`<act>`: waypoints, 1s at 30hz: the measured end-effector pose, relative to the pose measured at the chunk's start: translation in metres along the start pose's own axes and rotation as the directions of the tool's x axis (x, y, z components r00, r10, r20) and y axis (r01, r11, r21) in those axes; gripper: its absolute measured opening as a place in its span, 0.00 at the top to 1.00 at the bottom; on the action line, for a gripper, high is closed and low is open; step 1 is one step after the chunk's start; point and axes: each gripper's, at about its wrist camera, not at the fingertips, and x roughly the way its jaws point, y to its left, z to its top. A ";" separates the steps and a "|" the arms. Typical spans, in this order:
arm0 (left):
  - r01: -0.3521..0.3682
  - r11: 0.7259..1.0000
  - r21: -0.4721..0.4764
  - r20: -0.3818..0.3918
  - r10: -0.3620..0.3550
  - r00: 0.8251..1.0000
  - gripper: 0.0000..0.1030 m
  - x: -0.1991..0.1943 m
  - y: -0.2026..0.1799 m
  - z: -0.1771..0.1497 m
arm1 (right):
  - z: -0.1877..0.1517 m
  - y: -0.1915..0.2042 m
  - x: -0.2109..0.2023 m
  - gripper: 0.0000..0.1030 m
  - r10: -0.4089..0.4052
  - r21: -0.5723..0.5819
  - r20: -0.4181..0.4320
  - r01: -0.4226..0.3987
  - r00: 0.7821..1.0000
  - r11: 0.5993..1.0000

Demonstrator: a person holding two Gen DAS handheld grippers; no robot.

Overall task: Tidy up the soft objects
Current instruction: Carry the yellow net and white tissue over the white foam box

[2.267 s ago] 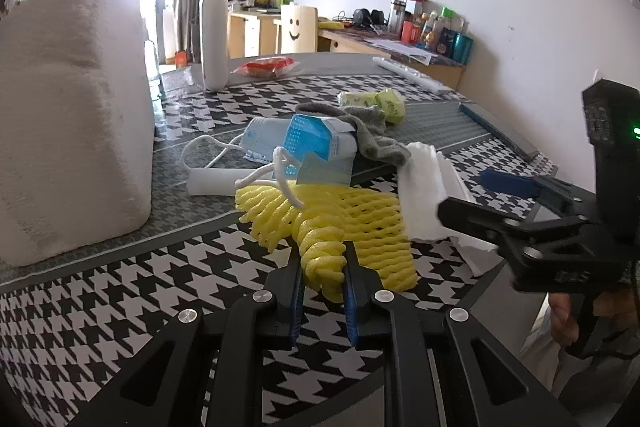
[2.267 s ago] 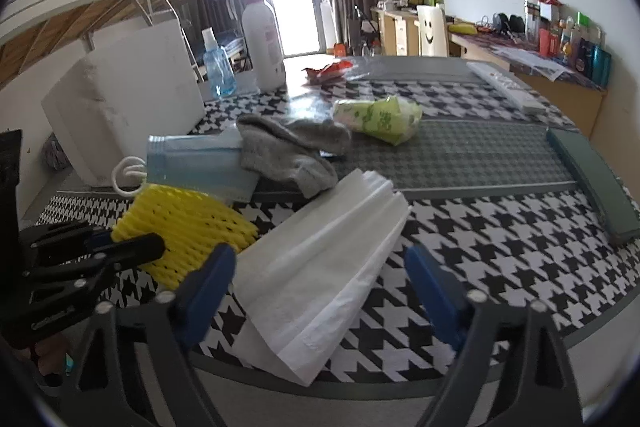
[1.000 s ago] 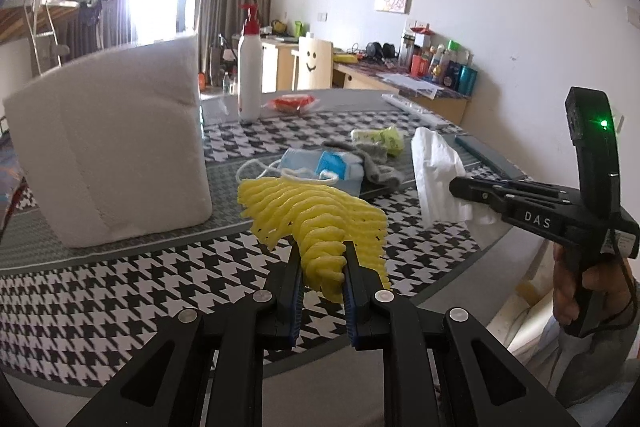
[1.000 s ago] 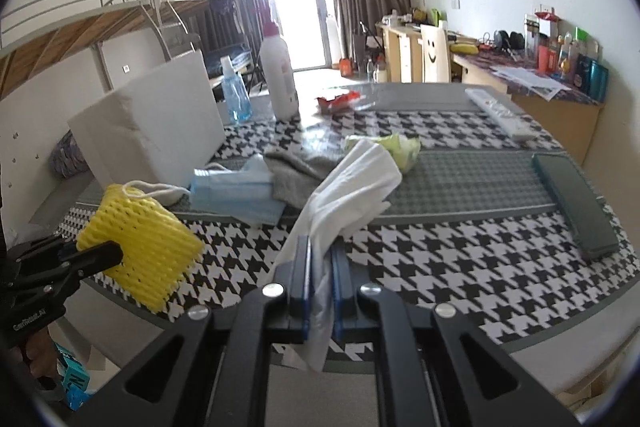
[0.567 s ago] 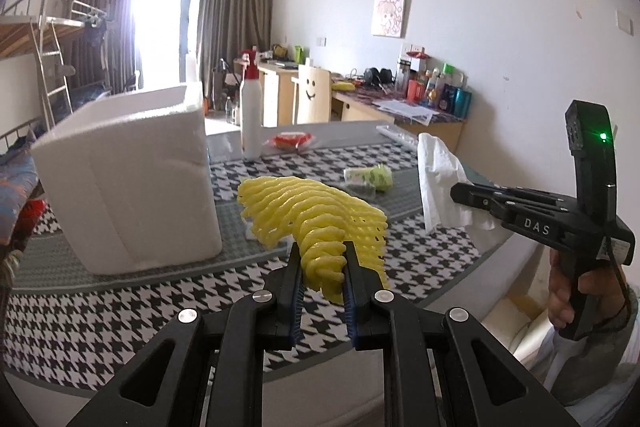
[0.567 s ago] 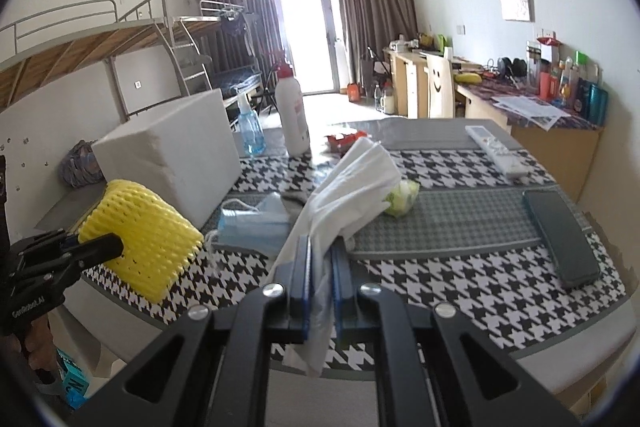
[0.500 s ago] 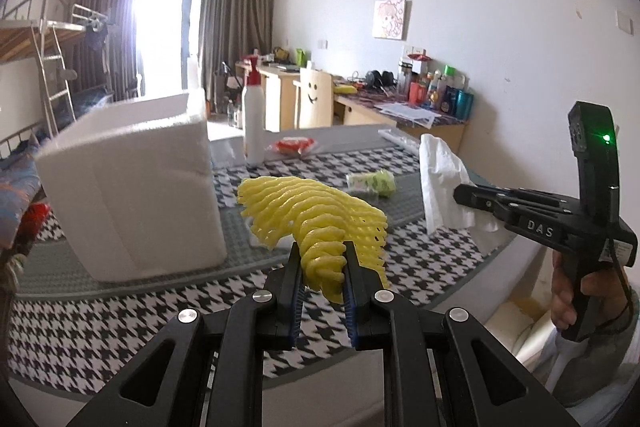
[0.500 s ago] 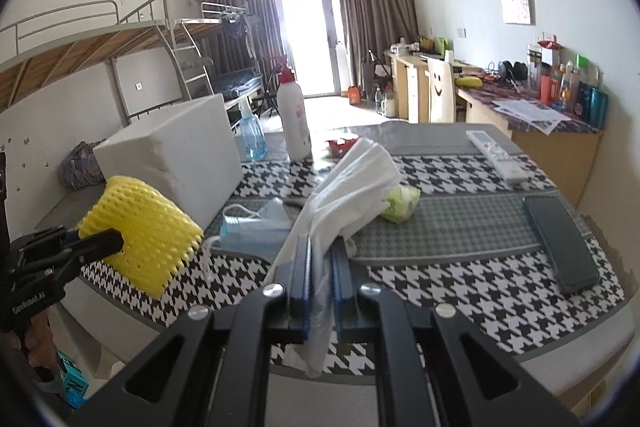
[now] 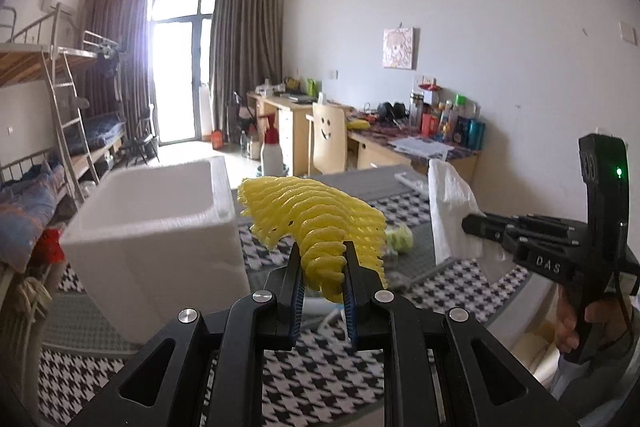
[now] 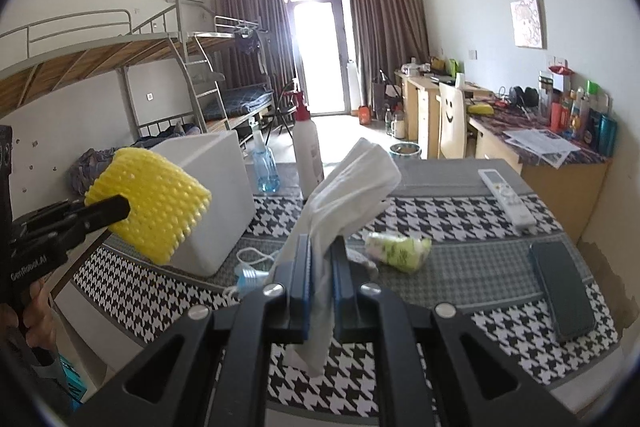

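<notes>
Left gripper (image 9: 322, 271) clamped on yellow foam net (image 9: 320, 215), held in the air above checked table (image 9: 320, 367), just right of open white foam box (image 9: 160, 227). Right gripper (image 10: 320, 267) pinched tight on white tissue (image 10: 352, 183), also held clear of the table, upper end standing up, lower end hanging below the jaws. On the table: blue mask (image 10: 246, 273) near the box, green-and-white pack (image 10: 398, 247) mid-table, remote (image 10: 506, 197) and dark phone (image 10: 564, 287) to the right. White pump bottle (image 10: 308, 151) and blue spray bottle (image 10: 264, 167) behind the box.
</notes>
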 end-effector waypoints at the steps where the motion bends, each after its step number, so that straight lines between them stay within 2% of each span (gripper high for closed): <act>1: -0.004 1.000 0.000 0.005 0.004 1.000 0.82 0.001 0.001 0.003 | 0.003 0.001 0.000 0.89 0.005 -0.004 0.006 -0.005 1.000 1.000; 11: -0.060 0.998 -0.004 0.040 0.060 0.997 0.82 0.010 0.009 0.026 | 0.020 0.008 0.000 0.89 0.033 -0.031 0.045 -0.032 0.998 0.999; 30: -0.164 0.985 -0.050 0.103 0.168 0.980 0.82 0.011 0.037 0.045 | 0.051 0.024 0.021 0.89 0.096 -0.075 0.064 -0.091 0.993 0.993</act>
